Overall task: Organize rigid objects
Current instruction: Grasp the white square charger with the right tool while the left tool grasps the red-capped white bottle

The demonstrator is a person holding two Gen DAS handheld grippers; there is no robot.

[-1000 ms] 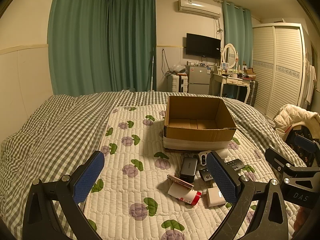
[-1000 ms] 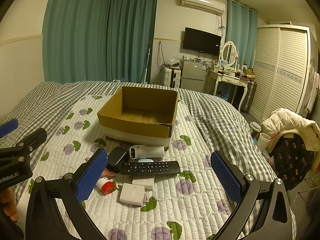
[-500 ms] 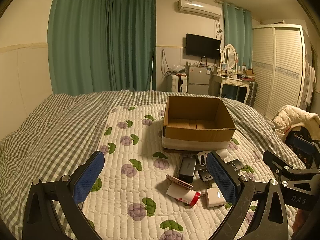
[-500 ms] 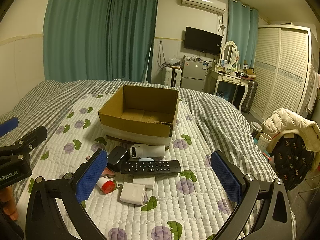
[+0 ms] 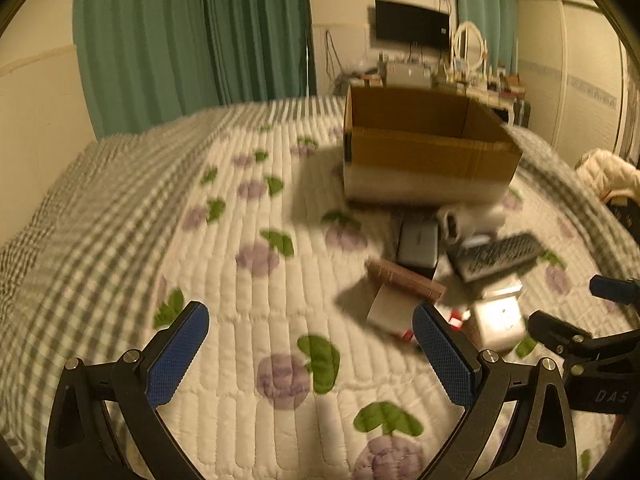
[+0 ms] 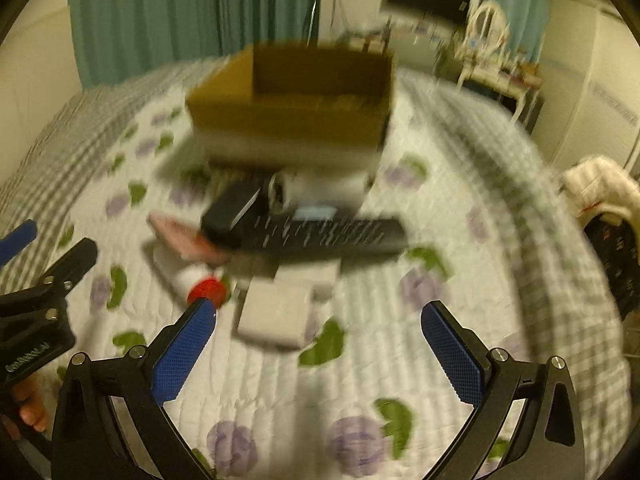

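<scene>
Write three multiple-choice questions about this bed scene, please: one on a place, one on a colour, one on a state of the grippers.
1. Where does the long black remote control lie?
A. inside the box
B. on the quilt in front of the box
C. on the floor

2. What colour is the cap of the white bottle?
A. red
B. green
C. yellow

3. How do the left gripper and the right gripper stand?
A. both shut on an item
B. one open, one shut
C. both open, holding nothing

Answers:
1 B: the remote rests on the flowered white quilt, nearer than the open brown cardboard box.
2 A: the round cap at the bottle's end is red.
3 C: in each wrist view the blue pads stand far apart with only quilt between them.
</scene>
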